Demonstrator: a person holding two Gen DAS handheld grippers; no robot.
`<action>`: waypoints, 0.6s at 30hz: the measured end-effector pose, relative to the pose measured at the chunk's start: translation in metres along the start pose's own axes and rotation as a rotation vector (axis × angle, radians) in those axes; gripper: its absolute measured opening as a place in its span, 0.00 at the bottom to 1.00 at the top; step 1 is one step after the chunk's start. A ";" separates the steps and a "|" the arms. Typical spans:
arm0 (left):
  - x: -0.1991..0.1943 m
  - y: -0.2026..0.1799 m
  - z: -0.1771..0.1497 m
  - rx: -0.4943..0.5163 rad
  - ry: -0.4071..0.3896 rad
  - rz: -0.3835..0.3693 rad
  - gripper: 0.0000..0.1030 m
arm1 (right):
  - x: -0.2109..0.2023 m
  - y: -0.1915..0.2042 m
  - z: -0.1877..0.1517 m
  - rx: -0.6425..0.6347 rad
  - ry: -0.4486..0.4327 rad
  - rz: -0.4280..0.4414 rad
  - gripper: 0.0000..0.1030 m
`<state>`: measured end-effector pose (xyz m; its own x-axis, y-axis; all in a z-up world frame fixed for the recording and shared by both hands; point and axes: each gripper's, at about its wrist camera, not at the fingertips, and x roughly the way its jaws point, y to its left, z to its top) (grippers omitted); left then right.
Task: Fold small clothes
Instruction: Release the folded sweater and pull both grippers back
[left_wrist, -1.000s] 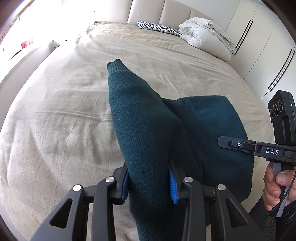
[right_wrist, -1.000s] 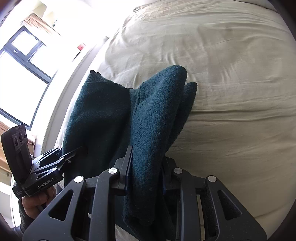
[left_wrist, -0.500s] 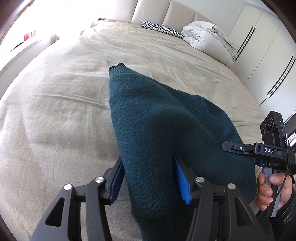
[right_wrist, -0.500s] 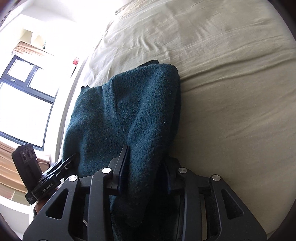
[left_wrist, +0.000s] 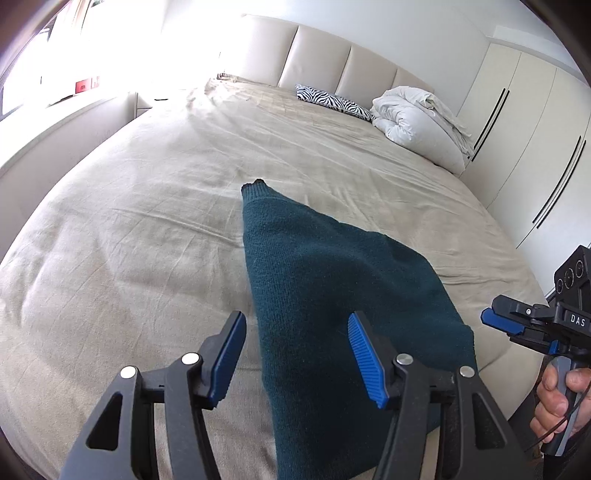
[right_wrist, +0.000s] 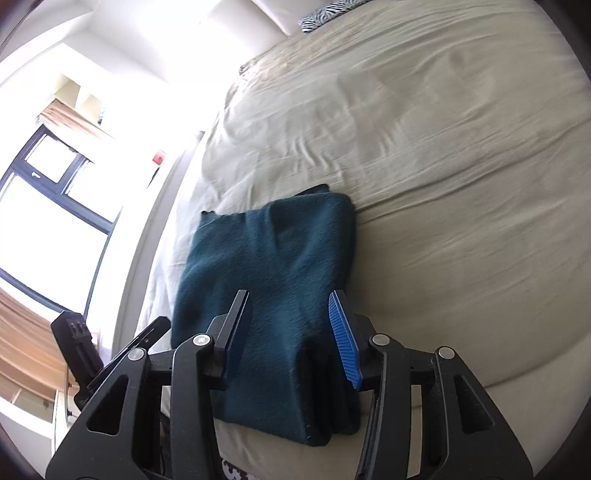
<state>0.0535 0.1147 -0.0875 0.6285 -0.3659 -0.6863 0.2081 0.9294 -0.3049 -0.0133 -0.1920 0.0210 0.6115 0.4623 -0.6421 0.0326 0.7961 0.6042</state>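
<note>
Left wrist view showed your left tool (left_wrist: 297, 354) with its blue pads spread apart and still widening above the near end of the dark teal sweater (left_wrist: 332, 288); the knit lay between the pads, but neither pad pressed on it. The sweater lay folded on the beige bed sheet (left_wrist: 129, 240), near the edge of the bed closest to you, with one narrow ribbed end (left_wrist: 255, 186) pointing toward the headboard (left_wrist: 332, 62). At the right edge of that view your right hand (left_wrist: 557, 402) gripped the handle of the right tool (left_wrist: 496, 320), which sat just beside the sweater's right side without touching it. Right wrist view showed the right tool (right_wrist: 288, 332) over the sweater's (right_wrist: 273, 258) near end, its pads parted and opening, the fabric lying flat between them and clamped by neither. From that side the sweater looked like a tidy rectangle with a thick rounded fold (right_wrist: 349, 236) along its right edge, resting on the sheet (right_wrist: 461, 184). The left tool (right_wrist: 147, 336) showed at the lower left of that view, close to the sweater's left edge. Farther up the bed, a zebra-print pillow (left_wrist: 332, 103) and a bundled white duvet (left_wrist: 417, 125) lay by the headboard, well apart from the sweater, and white wardrobe doors (left_wrist: 535, 129) stood along the right.
</note>
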 end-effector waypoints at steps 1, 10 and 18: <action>-0.002 -0.001 -0.002 -0.001 -0.003 -0.007 0.61 | 0.004 0.005 -0.006 -0.014 0.023 0.039 0.42; -0.008 -0.001 -0.015 0.018 -0.012 0.003 0.67 | 0.050 -0.037 -0.042 0.128 0.116 0.147 0.32; -0.062 -0.022 -0.001 0.122 -0.266 0.148 1.00 | 0.021 -0.010 -0.039 -0.006 0.021 0.009 0.34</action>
<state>0.0089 0.1173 -0.0392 0.8292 -0.2158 -0.5156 0.1782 0.9764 -0.1219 -0.0321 -0.1747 -0.0166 0.5947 0.4779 -0.6465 0.0224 0.7940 0.6075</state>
